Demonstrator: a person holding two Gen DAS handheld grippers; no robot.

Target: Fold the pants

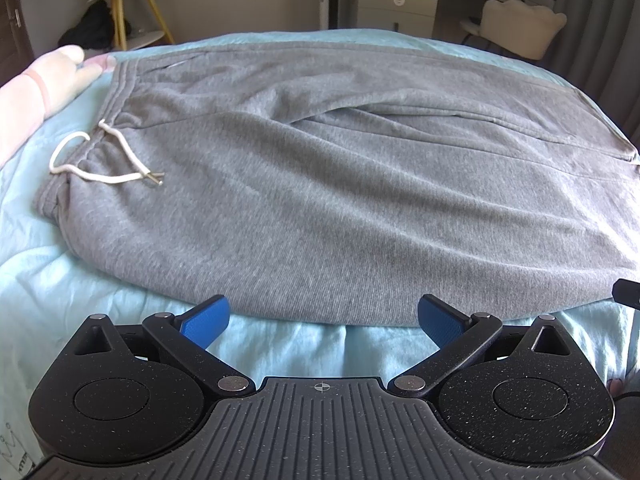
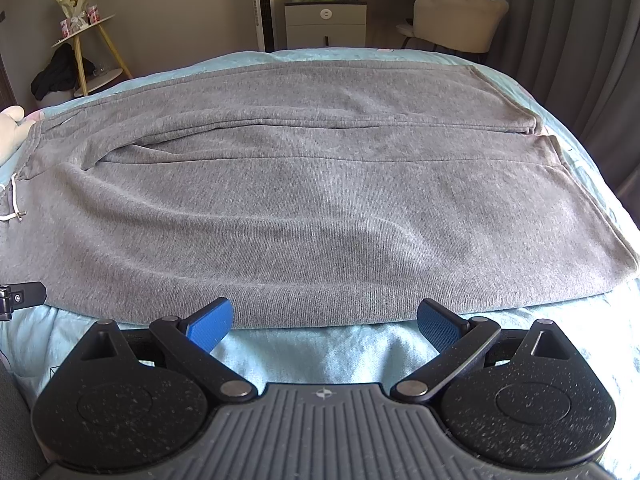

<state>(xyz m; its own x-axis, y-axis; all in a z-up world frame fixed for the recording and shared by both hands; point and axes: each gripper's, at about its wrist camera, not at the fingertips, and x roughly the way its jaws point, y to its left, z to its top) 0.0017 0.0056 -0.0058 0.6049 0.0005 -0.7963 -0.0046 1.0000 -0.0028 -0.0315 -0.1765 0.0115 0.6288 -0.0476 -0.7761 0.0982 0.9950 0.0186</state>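
Note:
Grey sweatpants (image 1: 320, 184) lie flat across a light blue bed (image 1: 80, 280), waistband to the left with a white drawstring (image 1: 100, 160), leg hems to the right (image 2: 560, 184). The two legs lie side by side, with the gap between them running left to right (image 2: 280, 152). My left gripper (image 1: 323, 318) is open and empty, just short of the pants' near edge toward the waist end. My right gripper (image 2: 325, 320) is open and empty, just short of the near edge (image 2: 320, 312) toward the leg end.
A pink and white plush toy (image 1: 40, 84) lies at the bed's left by the waistband. Beyond the bed stand a yellow-legged side table (image 1: 132, 12), a white nightstand (image 2: 326, 24), a cream chair (image 2: 452, 20) and grey curtains (image 2: 580, 40).

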